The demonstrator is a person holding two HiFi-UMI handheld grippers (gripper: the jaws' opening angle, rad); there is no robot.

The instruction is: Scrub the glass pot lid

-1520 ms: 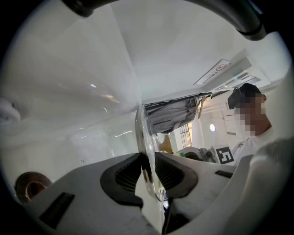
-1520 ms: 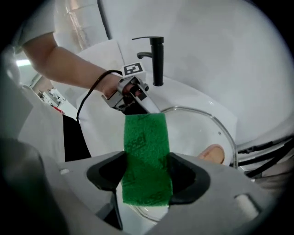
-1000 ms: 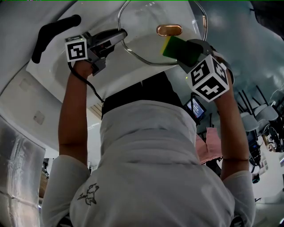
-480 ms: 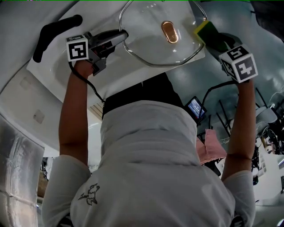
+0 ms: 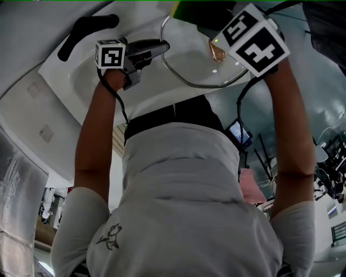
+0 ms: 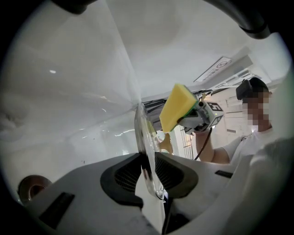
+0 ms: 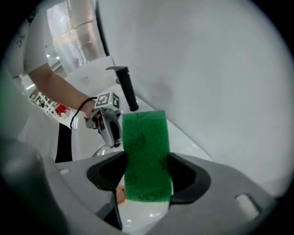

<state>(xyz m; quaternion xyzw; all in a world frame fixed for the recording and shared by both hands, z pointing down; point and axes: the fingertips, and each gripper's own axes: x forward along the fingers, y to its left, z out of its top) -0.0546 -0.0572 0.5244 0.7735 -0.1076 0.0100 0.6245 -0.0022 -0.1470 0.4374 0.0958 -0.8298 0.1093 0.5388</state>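
The glass pot lid (image 5: pixel 189 62), steel-rimmed with a copper knob (image 5: pixel 217 51), is held on edge over the white sink (image 5: pixel 75 81). My left gripper (image 5: pixel 162 47) is shut on its left rim. In the left gripper view the rim (image 6: pixel 146 151) runs edge-on between the pads of that gripper (image 6: pixel 148 161). My right gripper (image 5: pixel 208 16), under its marker cube, is shut on a sponge (image 5: pixel 177 7) at the lid's far side. The sponge's green scouring face (image 7: pixel 144 151) fills the right gripper (image 7: pixel 146 170) jaws; its yellow side (image 6: pixel 177 106) shows beside the lid. Whether it touches the glass is hidden.
A black faucet handle (image 5: pixel 86 30) juts over the sink's left rim, also seen as the faucet handle (image 7: pixel 127 87) behind my left gripper (image 7: pixel 108 120). The white basin wall (image 7: pixel 216 82) rises close behind. The person's torso and arms fill the lower head view.
The right gripper swung with the sponge from beside the knob out past the lid's right edge, then up and left to the lid's far side. The left gripper kept its hold on the rim.
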